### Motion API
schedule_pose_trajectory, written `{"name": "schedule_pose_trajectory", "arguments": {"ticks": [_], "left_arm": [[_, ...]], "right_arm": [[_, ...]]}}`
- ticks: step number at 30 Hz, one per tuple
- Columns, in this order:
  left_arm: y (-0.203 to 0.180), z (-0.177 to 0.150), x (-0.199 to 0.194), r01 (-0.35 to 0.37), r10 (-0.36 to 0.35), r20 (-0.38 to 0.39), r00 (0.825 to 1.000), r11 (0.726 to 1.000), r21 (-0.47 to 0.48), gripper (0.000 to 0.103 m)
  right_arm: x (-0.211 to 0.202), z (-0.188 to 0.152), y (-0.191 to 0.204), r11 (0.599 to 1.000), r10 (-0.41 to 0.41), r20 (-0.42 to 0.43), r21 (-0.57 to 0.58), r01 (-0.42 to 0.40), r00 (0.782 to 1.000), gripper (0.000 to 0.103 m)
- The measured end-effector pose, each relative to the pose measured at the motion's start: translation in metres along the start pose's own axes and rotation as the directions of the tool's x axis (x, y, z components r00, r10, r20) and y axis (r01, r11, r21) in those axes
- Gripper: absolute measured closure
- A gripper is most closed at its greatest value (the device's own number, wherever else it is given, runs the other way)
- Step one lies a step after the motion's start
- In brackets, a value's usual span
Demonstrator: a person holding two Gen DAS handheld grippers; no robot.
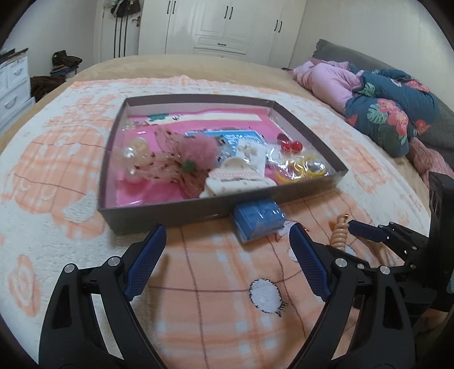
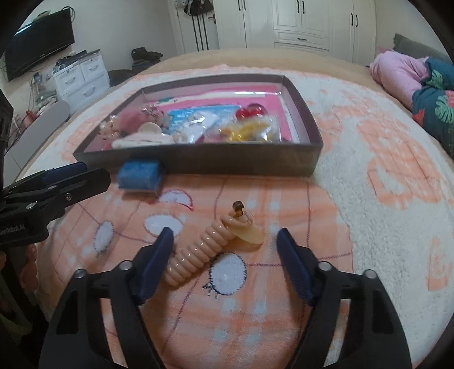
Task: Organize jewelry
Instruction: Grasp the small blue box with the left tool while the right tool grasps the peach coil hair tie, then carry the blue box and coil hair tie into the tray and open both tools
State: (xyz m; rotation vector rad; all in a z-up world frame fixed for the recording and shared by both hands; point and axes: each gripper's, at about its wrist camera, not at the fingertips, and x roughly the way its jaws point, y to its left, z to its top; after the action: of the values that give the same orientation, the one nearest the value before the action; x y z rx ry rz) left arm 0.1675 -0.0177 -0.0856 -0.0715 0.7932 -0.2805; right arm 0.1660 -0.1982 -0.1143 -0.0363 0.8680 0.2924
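Note:
A dark shallow box [image 1: 170, 211] [image 2: 198, 161] on the bed holds several hair clips, bracelets and packets. A blue wrapped packet [image 1: 259, 220] [image 2: 139, 173] lies on the blanket against the box's near wall. A beige ribbed ring stand [image 2: 195, 249] with a ring on its tip lies on its side on the blanket; it also shows in the left wrist view [image 1: 339, 232]. My left gripper [image 1: 227, 249] is open and empty just before the blue packet. My right gripper [image 2: 225, 255] is open, its fingers either side of the ring stand, not closed on it.
The bed has a peach and white blanket [image 2: 354, 198]. Pink and floral bedding [image 1: 377, 105] is piled at the right. White drawers [image 2: 82, 76] and a TV [image 2: 39, 42] stand at the left, wardrobes [image 2: 300, 22] behind.

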Motion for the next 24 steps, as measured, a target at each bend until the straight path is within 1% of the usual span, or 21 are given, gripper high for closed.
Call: {"name": "schedule_pose_trajectory", "arguments": {"ticks": [1,2,4,6,7,8,11,12,13,14,16,18,20,24], "left_arm": [[-0.001,-0.001,0.003,0.006,-0.006,-0.007,1.000,1.000,-0.003,0.023],[-0.002,-0.001,0.006,0.016,-0.016,-0.014,1.000,1.000,-0.008,0.023],[-0.005,-0.002,0.014,0.029,-0.029,-0.033,0.999,0.999,-0.017,0.023],[-0.009,-0.001,0.021,0.039,-0.040,-0.047,0.998,0.999,-0.025,0.023],[-0.011,-0.001,0.024,0.039,-0.040,-0.050,0.998,0.999,-0.028,0.024],[-0.013,0.001,0.027,0.034,-0.036,-0.055,0.998,0.999,-0.029,0.024],[-0.020,0.004,0.035,0.015,-0.017,-0.066,0.998,0.999,-0.030,0.024],[-0.021,0.005,0.037,0.013,-0.015,-0.068,0.998,0.999,-0.032,0.026],[-0.022,0.006,0.039,0.003,-0.006,-0.069,0.998,0.999,-0.035,0.034],[-0.022,0.007,0.041,-0.008,0.005,-0.073,0.997,0.999,-0.039,0.037],[-0.022,0.006,0.043,-0.013,0.009,-0.078,0.997,0.999,-0.039,0.059],[-0.022,0.005,0.041,-0.003,0.002,-0.071,0.997,1.000,-0.024,0.059],[-0.021,0.006,0.038,0.016,-0.017,-0.064,0.998,0.999,-0.029,0.060],[-0.022,0.006,0.024,0.043,-0.044,-0.039,0.998,0.999,-0.019,0.060]], "right_arm": [[-0.001,0.000,-0.001,1.000,-0.003,0.003,-0.002,0.003,1.000,0.046],[-0.002,0.001,-0.001,1.000,-0.011,0.006,-0.006,0.011,1.000,0.054],[-0.003,0.000,-0.004,1.000,-0.029,0.009,-0.007,0.029,1.000,0.061],[-0.006,-0.001,-0.007,0.999,-0.035,0.014,0.001,0.035,0.999,0.072],[-0.007,0.000,-0.009,0.999,-0.039,0.018,0.004,0.039,0.999,0.083],[-0.008,0.000,-0.011,0.999,-0.039,0.019,0.009,0.038,0.999,0.086],[-0.010,0.001,-0.018,0.998,-0.041,0.021,0.040,0.040,0.999,0.086],[-0.011,0.001,-0.021,0.998,-0.044,0.025,0.048,0.043,0.999,0.086],[-0.012,0.002,-0.022,0.998,-0.043,0.028,0.054,0.041,0.999,0.086],[-0.013,0.002,-0.023,0.997,-0.041,0.033,0.061,0.039,0.999,0.086],[-0.017,0.004,-0.024,0.997,-0.035,0.049,0.067,0.031,0.998,0.086],[-0.022,0.005,-0.024,0.997,-0.028,0.072,0.067,0.023,0.997,0.086],[-0.026,0.007,-0.022,0.998,-0.016,0.093,0.060,0.011,0.996,0.086],[-0.037,0.012,-0.014,1.000,0.012,0.143,0.019,-0.015,0.990,0.086]]}}
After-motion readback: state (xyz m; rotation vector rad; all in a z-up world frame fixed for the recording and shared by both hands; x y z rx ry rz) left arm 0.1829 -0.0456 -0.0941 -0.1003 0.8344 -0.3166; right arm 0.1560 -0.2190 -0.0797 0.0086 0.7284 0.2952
